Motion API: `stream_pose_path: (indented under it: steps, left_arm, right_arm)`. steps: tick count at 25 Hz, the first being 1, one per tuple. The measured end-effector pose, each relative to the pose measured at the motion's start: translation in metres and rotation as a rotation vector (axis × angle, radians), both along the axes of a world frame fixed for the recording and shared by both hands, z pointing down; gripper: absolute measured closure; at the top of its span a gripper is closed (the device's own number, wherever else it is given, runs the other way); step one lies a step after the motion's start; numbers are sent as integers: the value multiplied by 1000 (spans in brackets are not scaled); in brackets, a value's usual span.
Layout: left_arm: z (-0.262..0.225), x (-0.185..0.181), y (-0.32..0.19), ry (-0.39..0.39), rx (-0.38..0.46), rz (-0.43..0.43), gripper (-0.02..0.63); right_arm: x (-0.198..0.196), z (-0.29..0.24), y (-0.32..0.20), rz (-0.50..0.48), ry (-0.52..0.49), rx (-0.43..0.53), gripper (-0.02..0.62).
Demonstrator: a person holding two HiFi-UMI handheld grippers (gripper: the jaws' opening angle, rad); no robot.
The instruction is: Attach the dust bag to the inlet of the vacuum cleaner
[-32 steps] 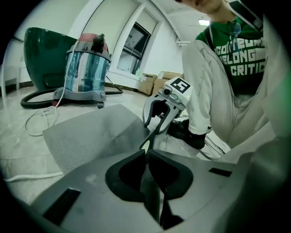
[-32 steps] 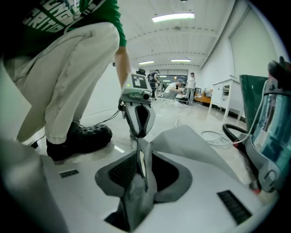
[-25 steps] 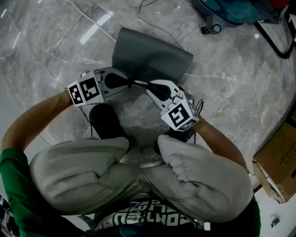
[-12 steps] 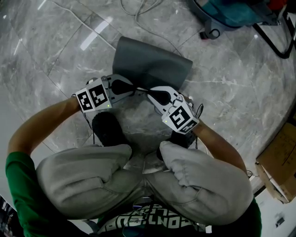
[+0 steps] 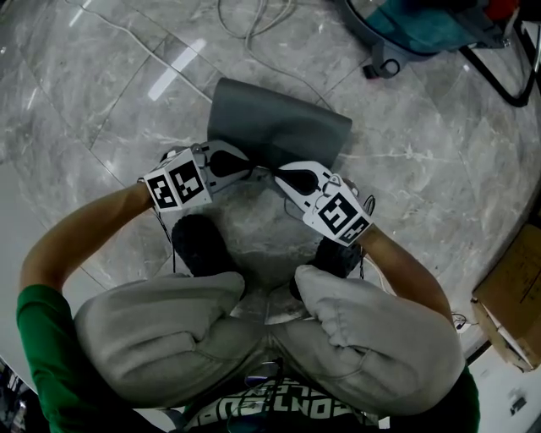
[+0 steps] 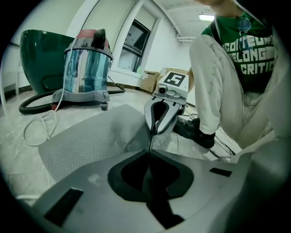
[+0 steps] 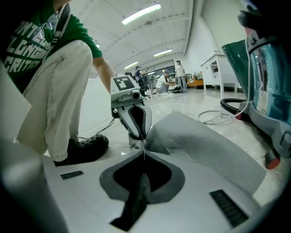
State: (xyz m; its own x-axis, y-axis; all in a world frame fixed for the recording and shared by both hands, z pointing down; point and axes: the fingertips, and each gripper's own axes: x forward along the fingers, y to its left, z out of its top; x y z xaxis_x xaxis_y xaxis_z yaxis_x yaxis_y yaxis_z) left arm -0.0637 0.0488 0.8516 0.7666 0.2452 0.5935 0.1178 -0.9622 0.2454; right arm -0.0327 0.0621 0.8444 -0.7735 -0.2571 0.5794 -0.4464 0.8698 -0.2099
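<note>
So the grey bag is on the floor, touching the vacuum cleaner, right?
No. The grey bag is on the floor but apart from the vacuum cleaner, with bare floor between them; the head view shows it.

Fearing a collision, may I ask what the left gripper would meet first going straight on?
Probably the right gripper, nearly tip to tip; its tongs have just been closing, seemingly on a thin edge of the dust bag.

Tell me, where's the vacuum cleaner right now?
Head view, top right: the vacuum cleaner stands on the floor beyond the grey dust bag, apart from it.
</note>
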Motion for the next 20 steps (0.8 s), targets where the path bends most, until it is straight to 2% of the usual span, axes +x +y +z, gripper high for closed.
stream_pose_path:
  steps: [6,14,20]
  left_arm:
    - [-24,18,-23,39,58,1,592]
    - [-84,52,-93,149,216,-12,592]
    - [-121,73,-132,203,311,-40,591]
  right_arm:
    - [19,-22,-23,38,-17,58,578]
    - [52,-80,-89,156,-32,227,577]
    - [73,-116,-126,220,-42,299,577]
